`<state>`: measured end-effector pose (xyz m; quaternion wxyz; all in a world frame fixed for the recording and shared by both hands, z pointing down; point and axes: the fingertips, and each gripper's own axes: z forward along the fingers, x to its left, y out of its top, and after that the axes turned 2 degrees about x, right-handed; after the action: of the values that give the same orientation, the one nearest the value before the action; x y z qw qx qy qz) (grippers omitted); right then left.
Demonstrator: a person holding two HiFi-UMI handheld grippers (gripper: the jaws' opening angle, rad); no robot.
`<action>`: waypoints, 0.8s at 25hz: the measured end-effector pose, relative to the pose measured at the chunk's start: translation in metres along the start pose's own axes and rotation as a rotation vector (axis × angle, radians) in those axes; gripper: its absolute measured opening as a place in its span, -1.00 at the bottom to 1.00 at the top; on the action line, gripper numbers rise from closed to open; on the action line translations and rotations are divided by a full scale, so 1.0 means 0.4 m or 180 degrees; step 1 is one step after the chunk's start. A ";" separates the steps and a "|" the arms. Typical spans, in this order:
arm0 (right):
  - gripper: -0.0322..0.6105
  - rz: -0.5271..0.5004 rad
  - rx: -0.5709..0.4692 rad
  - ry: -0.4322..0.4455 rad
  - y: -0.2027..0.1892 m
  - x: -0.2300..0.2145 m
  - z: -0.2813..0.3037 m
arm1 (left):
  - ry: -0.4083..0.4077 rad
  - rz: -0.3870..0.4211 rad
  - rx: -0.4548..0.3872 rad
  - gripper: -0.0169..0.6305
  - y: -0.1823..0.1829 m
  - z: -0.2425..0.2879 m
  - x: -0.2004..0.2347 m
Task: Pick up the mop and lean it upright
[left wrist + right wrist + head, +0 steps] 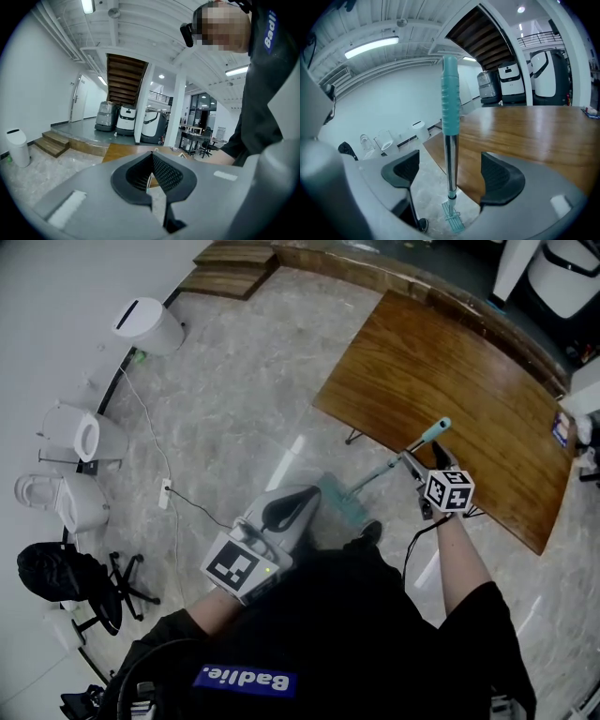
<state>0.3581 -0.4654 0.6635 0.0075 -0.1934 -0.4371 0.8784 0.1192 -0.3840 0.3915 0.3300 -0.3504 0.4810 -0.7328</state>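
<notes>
The mop stands nearly upright on the marble floor beside the wooden table (pixel 450 381). Its teal grip (pixel 437 430) is at the top, and its pale teal head (pixel 336 502) lies flat on the floor. In the right gripper view the chrome pole (pixel 450 159) rises between the two pads, with a gap on each side, and the mop head (pixel 453 218) shows below. My right gripper (pixel 413 461) (pixel 451 172) is open around the pole. My left gripper (pixel 291 507) (pixel 152 176) is shut on nothing, held in front of my body, left of the mop head.
A white bin (pixel 148 326), two toilets (pixel 80 437) (pixel 56 498) and a black chair (pixel 66 577) line the left wall. A power strip with its cable (pixel 165 493) lies on the floor. Wooden steps (pixel 230 268) are at the back. Cleaning machines (pixel 126 119) stand beyond the steps.
</notes>
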 end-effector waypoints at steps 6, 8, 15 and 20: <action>0.23 0.0015 -0.0148 -0.0175 0.006 0.041 -0.064 | -0.0174 0.0037 -0.0069 -0.90 0.009 -0.019 -0.002; 0.15 0.0025 -0.0213 -0.0239 0.012 0.056 -0.086 | -0.0238 0.0052 -0.0096 -0.90 0.014 -0.027 0.000; -0.06 0.0079 -0.0466 -0.0414 0.034 0.130 -0.155 | -0.0478 0.0177 -0.0184 -0.90 0.016 -0.062 0.004; -0.21 0.0091 -0.0604 -0.0507 0.046 0.195 -0.192 | -0.0626 0.0186 -0.0243 -0.90 0.015 -0.098 0.009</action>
<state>0.3153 -0.4038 0.5818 -0.0580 -0.1290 -0.5147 0.8456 0.0856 -0.3704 0.3750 0.3832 -0.4187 0.4839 -0.6661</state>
